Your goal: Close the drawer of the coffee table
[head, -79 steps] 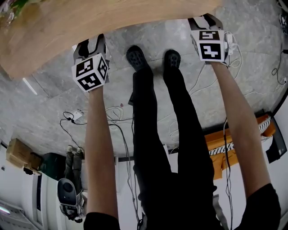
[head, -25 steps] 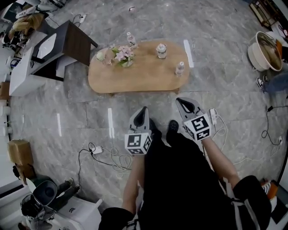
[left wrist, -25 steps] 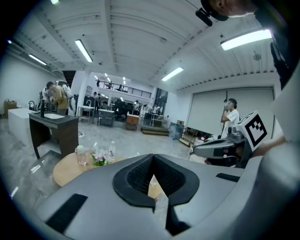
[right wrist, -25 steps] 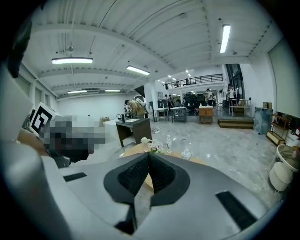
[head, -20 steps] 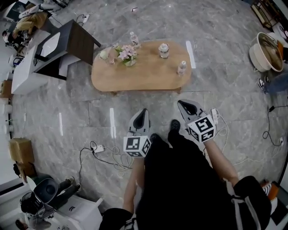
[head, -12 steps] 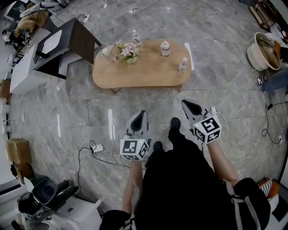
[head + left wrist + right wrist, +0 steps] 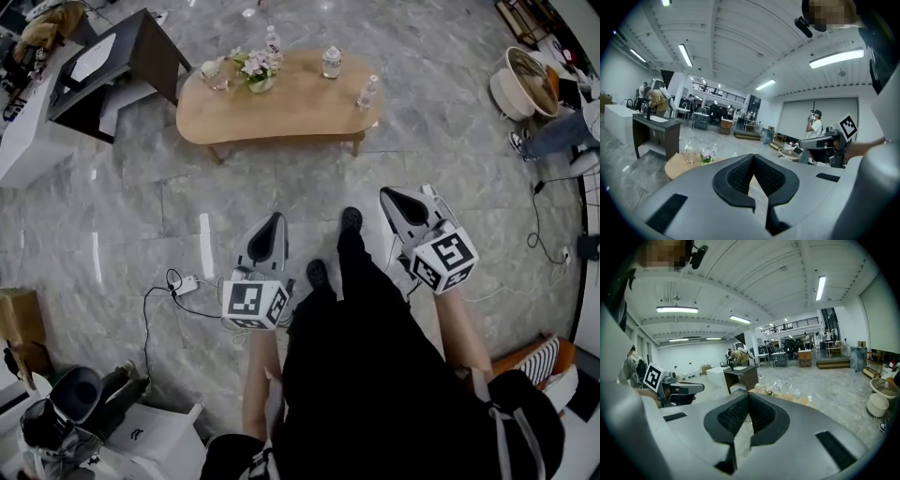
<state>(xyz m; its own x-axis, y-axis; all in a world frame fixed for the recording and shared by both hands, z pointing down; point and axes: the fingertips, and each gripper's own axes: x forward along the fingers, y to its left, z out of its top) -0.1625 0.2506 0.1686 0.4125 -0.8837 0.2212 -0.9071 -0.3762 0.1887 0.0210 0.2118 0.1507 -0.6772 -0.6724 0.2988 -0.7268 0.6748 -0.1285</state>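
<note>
The oval wooden coffee table [image 7: 281, 103] stands far off at the top of the head view, carrying flowers [image 7: 256, 67] and bottles; no open drawer shows on its near side. My left gripper [image 7: 275, 218] is held over the floor well short of the table, jaws shut and empty. My right gripper [image 7: 383, 194] is beside it at the right, also shut and empty. In the left gripper view the closed jaws [image 7: 752, 157] point toward the table [image 7: 677, 166]. The right gripper view shows its closed jaws [image 7: 747, 394] with the table [image 7: 787, 397] beyond them.
A dark desk [image 7: 131, 52] and a white counter [image 7: 28, 122] stand left of the table. Cables and a power strip [image 7: 187, 283] lie on the grey floor by my feet. A round beige tub [image 7: 520, 82] and a person's leg [image 7: 562, 131] are at the right.
From pressing at the table's edge, both grippers have drawn back with the person, who stepped away. The table has receded toward the top of the view. Both jaws stayed shut.
</note>
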